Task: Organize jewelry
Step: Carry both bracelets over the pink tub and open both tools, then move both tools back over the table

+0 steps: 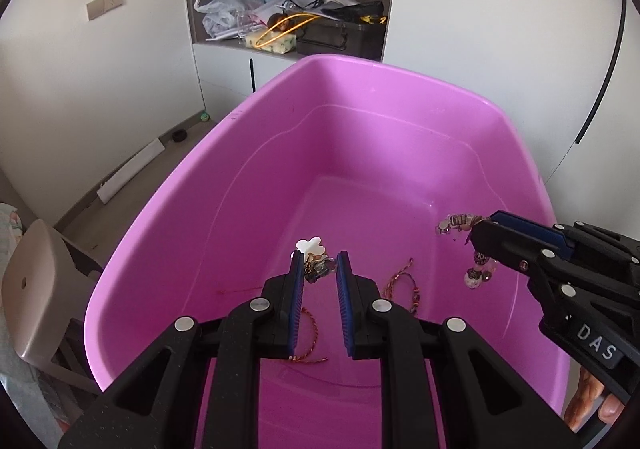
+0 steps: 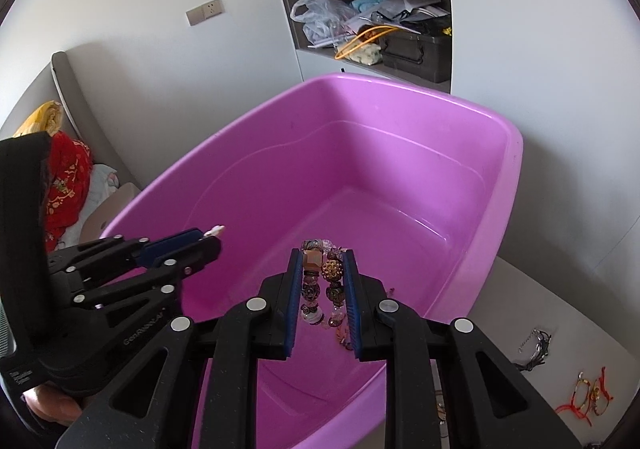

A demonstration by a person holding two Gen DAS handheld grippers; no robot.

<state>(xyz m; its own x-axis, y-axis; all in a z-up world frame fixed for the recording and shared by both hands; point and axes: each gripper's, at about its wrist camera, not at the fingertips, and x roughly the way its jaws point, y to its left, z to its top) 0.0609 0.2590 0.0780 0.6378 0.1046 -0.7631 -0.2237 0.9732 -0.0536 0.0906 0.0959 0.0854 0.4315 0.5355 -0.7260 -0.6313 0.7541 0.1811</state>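
Note:
A big pink plastic tub (image 1: 240,177) fills both views, and both grippers hang over its inside. My left gripper (image 1: 320,260) is shut on a small jewelry piece with a white flower shape (image 1: 311,246) and dangling charms; its white tip also shows at the left gripper (image 2: 212,238) in the right wrist view. My right gripper (image 2: 322,256) is shut on a beaded bracelet (image 2: 333,269) of brown, gold and clear beads that hangs in a loop between the pads. From the left, the right gripper (image 1: 486,226) shows with beaded bracelet (image 1: 476,277) dangling below it. Braided cord bracelets (image 1: 404,285) lie on the tub floor.
To the tub's right, a white tabletop (image 2: 560,309) carries red string bracelets (image 2: 588,397) and a dark chain (image 2: 536,345). A wall niche (image 1: 288,21) behind holds bags and a dark box. A beige stool (image 1: 36,289) stands at the left. A person's hand (image 1: 596,405) grips the right tool.

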